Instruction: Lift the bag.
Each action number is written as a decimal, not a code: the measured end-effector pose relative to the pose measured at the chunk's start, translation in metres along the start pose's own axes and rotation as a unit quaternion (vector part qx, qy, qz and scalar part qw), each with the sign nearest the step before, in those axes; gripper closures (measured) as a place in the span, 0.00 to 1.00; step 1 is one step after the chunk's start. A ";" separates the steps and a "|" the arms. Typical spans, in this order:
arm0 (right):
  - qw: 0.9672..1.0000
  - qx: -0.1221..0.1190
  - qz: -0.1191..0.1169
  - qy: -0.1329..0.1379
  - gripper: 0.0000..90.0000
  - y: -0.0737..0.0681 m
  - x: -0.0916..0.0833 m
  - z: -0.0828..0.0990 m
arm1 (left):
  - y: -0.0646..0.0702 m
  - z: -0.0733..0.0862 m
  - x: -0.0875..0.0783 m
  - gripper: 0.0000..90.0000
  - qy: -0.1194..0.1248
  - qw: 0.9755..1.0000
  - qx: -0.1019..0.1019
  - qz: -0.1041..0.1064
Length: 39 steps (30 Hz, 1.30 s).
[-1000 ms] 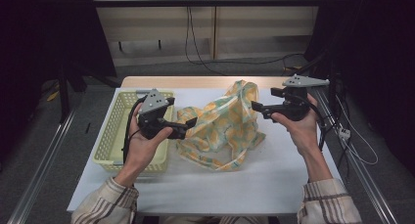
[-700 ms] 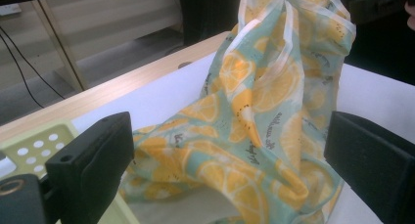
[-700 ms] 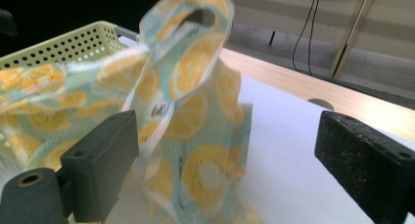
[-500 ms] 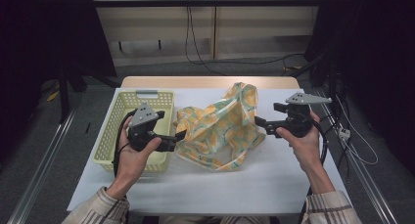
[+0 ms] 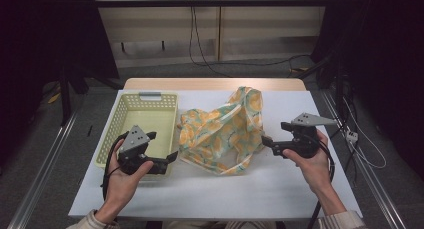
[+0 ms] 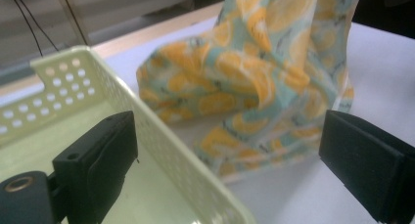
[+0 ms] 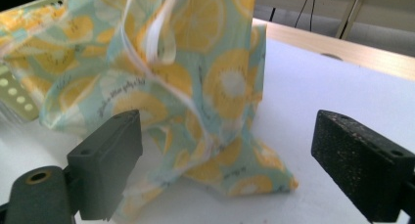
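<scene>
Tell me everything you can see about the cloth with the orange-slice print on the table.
The cloth looks like thin soft fabric, pale green with orange citrus slices and pale trim strips. It lies crumpled on the white table, one part standing up in a peak. Its left edge is at the yellow basket. Both grippers, left and right, are open beside it, not holding it.

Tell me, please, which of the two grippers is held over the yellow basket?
The left gripper: its open jaws reach over the basket at its near right corner. The right gripper, also open, sits over the white table beside the lemon-print cloth.
</scene>
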State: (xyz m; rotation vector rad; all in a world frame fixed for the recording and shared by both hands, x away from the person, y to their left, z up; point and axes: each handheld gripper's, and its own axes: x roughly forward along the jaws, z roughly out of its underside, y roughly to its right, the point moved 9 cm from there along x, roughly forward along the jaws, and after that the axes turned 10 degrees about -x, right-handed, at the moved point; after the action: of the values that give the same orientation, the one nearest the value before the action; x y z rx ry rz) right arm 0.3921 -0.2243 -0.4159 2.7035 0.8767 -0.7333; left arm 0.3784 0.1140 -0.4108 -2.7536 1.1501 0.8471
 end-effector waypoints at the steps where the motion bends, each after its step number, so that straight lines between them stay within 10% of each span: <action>1: 1.000 0.000 0.002 0.000 0.13 -0.001 -0.001 0.003 | 0.001 0.004 -0.001 0.08 0.000 1.000 0.000 -0.001; 6: 1.000 0.012 0.007 -0.004 0.13 -0.006 -0.004 0.020 | -0.002 0.022 -0.007 0.08 -0.008 0.999 0.023 -0.022; 30: 0.999 0.038 0.024 -0.010 0.13 -0.020 -0.015 0.077 | -0.024 0.056 -0.035 0.07 0.041 0.996 -0.048 -0.061; 39: 0.999 0.037 0.029 -0.014 0.13 -0.022 -0.021 0.094 | -0.022 0.060 -0.036 0.07 0.047 0.997 -0.030 -0.062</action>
State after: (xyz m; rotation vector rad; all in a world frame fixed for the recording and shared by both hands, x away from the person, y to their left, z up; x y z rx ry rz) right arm 0.3274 -0.2485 -0.4861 2.7632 0.7753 -0.8040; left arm 0.3441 0.1671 -0.4476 -2.9067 0.9692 0.7584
